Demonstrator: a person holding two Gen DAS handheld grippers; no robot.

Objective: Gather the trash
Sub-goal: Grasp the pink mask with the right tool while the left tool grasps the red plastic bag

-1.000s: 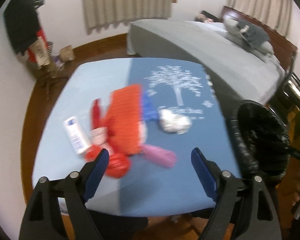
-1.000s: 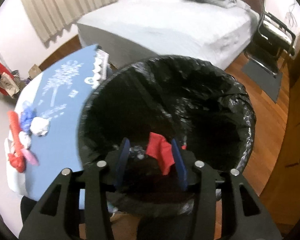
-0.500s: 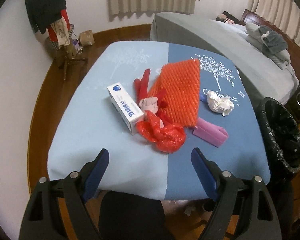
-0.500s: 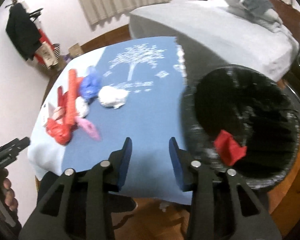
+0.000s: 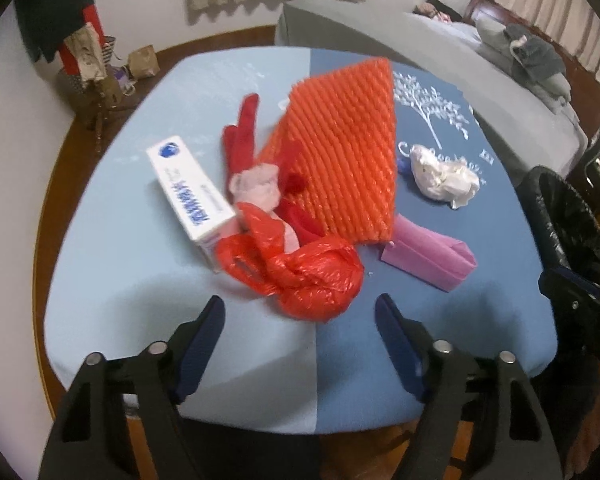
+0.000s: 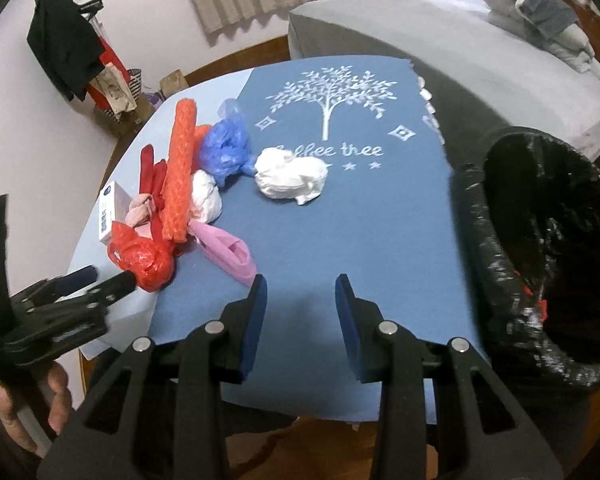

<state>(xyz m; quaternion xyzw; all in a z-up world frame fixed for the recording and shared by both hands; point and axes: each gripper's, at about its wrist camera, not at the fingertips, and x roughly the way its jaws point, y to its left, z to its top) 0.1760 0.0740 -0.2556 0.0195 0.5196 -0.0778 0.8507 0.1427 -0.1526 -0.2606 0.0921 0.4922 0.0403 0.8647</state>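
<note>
left gripper [image 5: 300,312] wide open, empty, at table [image 5: 148,304] near edge beside red bag [image 5: 300,276]. right gripper [image 6: 300,292] part open, empty; bin [image 6: 540,248] off right edge.

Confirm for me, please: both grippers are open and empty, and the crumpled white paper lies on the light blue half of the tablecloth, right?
Not quite. The crumpled white paper lies on the dark blue half of the tablecloth, just below the printed tree, as the right wrist view shows. The rest holds: the left gripper and the right gripper are both open and empty.
</note>
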